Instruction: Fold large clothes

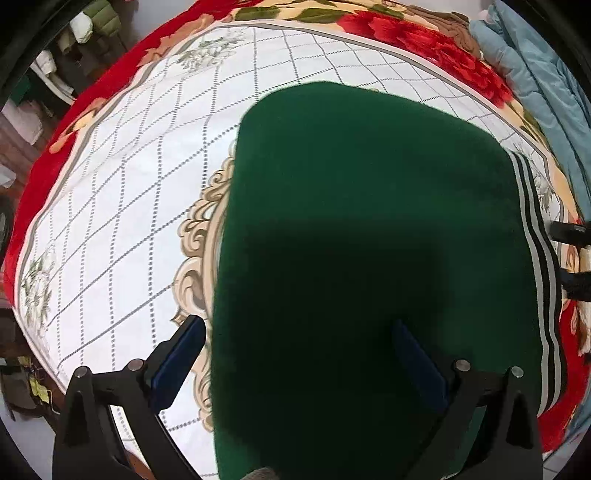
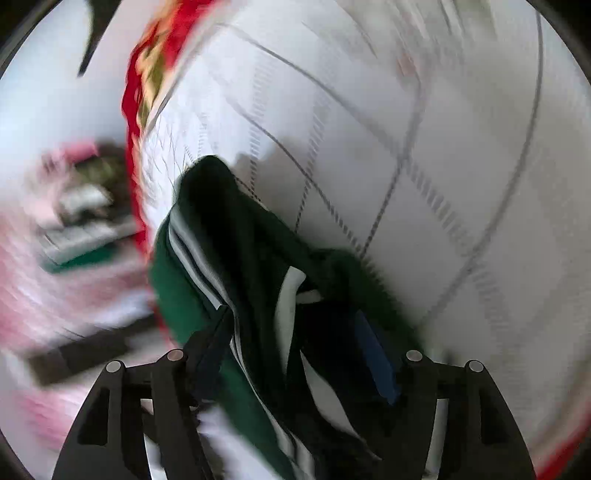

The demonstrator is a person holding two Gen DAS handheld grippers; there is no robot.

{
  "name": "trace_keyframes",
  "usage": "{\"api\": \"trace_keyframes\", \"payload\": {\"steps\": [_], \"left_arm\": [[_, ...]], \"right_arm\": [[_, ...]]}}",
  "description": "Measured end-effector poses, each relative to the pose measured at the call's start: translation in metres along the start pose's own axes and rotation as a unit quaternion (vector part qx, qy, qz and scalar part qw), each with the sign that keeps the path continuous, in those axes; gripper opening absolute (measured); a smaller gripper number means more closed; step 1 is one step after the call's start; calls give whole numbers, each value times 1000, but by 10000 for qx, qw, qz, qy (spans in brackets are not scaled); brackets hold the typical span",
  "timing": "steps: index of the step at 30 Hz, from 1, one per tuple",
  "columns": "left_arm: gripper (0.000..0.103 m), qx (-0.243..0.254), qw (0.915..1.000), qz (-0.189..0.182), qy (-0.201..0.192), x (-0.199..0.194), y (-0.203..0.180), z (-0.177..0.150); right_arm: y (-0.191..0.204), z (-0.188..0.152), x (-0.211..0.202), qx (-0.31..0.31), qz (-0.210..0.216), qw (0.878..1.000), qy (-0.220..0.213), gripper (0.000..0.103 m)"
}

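A dark green garment (image 1: 362,229) with a black-and-white striped hem (image 1: 539,258) lies flat on a white quilted bed cover (image 1: 129,192). My left gripper (image 1: 299,354) is open just above its near edge, one finger off the cloth at the left, one over it. The right gripper's fingers (image 1: 570,236) show at the striped hem. In the blurred right wrist view, my right gripper (image 2: 291,339) has green cloth (image 2: 258,266) with white stripes bunched between its fingers, lifted off the bed cover (image 2: 424,147).
A red floral blanket (image 1: 424,40) borders the white cover. A light blue quilt (image 1: 535,74) lies at the far right. Folded clothes and shelves (image 1: 85,29) stand beyond the bed at the left. The right wrist view shows a blurred pile of things (image 2: 81,221) beside the bed.
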State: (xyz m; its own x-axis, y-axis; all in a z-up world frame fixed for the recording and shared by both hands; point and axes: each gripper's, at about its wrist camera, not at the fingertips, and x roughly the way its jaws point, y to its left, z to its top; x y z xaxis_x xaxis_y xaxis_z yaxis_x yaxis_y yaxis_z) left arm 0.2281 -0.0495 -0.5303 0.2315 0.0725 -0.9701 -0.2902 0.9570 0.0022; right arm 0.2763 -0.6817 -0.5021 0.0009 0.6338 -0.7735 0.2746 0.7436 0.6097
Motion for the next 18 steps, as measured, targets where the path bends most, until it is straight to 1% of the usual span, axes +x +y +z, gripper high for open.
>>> {"api": "trace_keyframes", "payload": {"steps": [1,2,3,5,6,7,8,9,10,11,12,13,14,15,16,17,18], "left_arm": [[103,-54,10000,-32,-19,-4,2,-2],[103,-84,10000,-48,-25,-5,3,-4],[103,-113,9999,-56,-13,-5,4,-7],[103,-105,9999,-63,120,2,1,-13],[103,-92,9998,-46,164,6,3,-19],[103,-53,9999,20,154,8,2,-21],[103,-8,9999,66,128,9,1,-22],[103,27,9999,95,104,11,2,-22],[103,17,9999,79,80,11,4,-22],[103,-26,10000,23,66,12,7,-23],[103,-67,10000,-22,71,12,9,-22],[103,-132,9998,-106,70,12,12,-21],[103,-175,9997,-160,67,12,13,-21],[103,-199,9996,-183,101,12,12,-21],[103,-205,9995,-201,150,12,12,-20],[103,-229,9993,-231,183,12,11,-20],[103,-269,9992,-232,196,9,12,-19]], "right_arm": [[12,-7,-12,-324,-232,9992,-84,85],[19,-12,-18,-486,-373,9981,-87,87],[25,-19,-19,-675,-451,9967,1,87],[31,-34,-3,-1017,-676,9917,400,86],[32,-44,11,-1290,-895,9856,634,80],[33,-53,24,-1591,-1174,9775,736,62],[33,-56,30,-1640,-1093,9772,785,52],[28,-53,36,-1468,-755,9823,884,46],[20,-50,34,-1049,-38,9894,1005,40],[15,-47,32,-763,479,9903,1055,37],[4,-44,26,-347,1281,9855,1054,35],[-13,-42,22,157,1952,9755,999,33],[-31,-41,22,575,2252,9678,965,32],[-54,-40,24,955,2079,9697,854,32],[-70,-39,27,1174,1552,9780,753,32],[-83,-38,31,1320,1358,9787,787,32],[-84,-36,29,1342,1339,9790,755,32]]}}
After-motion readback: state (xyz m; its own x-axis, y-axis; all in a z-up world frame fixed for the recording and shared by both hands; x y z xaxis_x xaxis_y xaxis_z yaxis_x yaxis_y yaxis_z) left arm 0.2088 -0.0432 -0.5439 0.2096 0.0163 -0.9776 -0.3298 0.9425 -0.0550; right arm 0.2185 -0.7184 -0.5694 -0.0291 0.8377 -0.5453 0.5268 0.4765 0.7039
